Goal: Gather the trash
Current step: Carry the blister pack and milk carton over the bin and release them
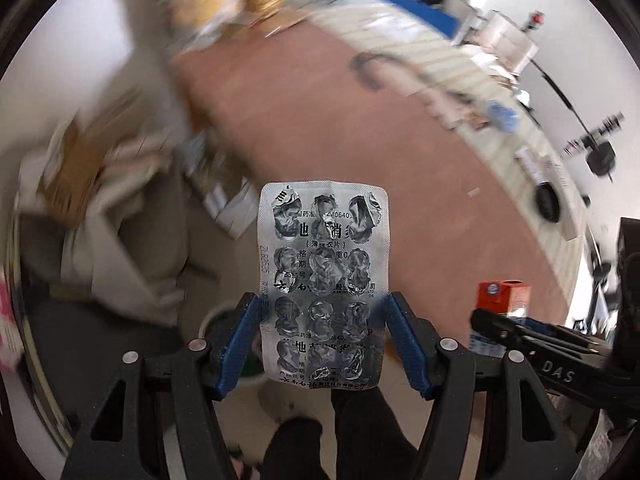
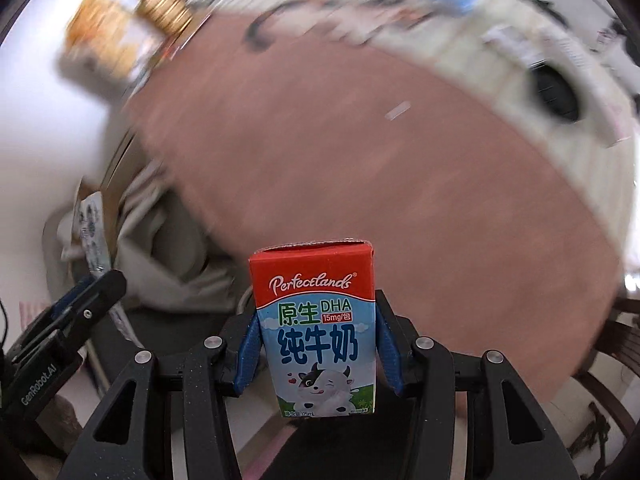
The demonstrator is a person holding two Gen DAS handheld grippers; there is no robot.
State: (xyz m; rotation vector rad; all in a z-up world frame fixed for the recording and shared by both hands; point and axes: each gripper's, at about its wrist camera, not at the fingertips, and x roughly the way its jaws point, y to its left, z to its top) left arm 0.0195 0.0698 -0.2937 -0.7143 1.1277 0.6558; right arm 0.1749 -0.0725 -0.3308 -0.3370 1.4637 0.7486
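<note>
Blister pack [image 1: 323, 280] between left gripper [image 1: 322, 312] fingers (milk carton [image 1: 505, 297] to its right)

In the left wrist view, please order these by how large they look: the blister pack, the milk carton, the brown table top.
1. Brown table top, by far the largest.
2. Blister pack, enlarged because it sits close to the camera, clamped in the left gripper.
3. Milk carton, smallest and partly hidden by the right gripper.

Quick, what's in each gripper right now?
Left gripper: closed on the empty pill blister pack.
Right gripper: closed on the small milk carton.
</note>
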